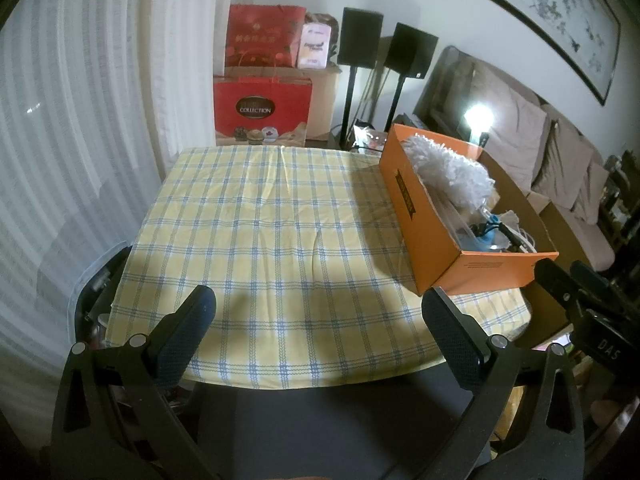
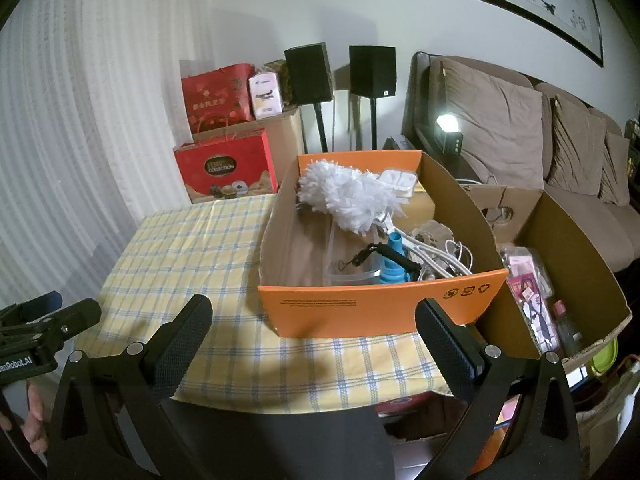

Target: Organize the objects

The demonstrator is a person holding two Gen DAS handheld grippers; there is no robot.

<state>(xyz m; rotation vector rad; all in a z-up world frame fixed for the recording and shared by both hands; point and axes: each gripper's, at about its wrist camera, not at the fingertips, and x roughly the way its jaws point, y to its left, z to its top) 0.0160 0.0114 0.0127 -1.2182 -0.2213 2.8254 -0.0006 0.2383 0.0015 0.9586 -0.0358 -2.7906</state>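
An orange cardboard box (image 2: pixel 376 308) stands on the right side of the table with the yellow and blue checked cloth (image 2: pixel 192 248). It holds a white fluffy duster (image 2: pixel 352 196), a blue bottle (image 2: pixel 394 268), white cables (image 2: pixel 452 256) and a white plastic piece (image 2: pixel 398 182). The box also shows in the left wrist view (image 1: pixel 412 216), with the duster (image 1: pixel 448 168). My left gripper (image 1: pixel 320 320) is open and empty above the table's near edge. My right gripper (image 2: pixel 314 326) is open and empty just in front of the box.
A larger brown carton (image 2: pixel 560 248) with packets and a bottle stands right of the table. Red gift bags (image 1: pixel 262 108), two black speakers on stands (image 2: pixel 340 72) and a sofa with cushions (image 2: pixel 520 128) lie behind. A white curtain (image 1: pixel 80 120) hangs on the left.
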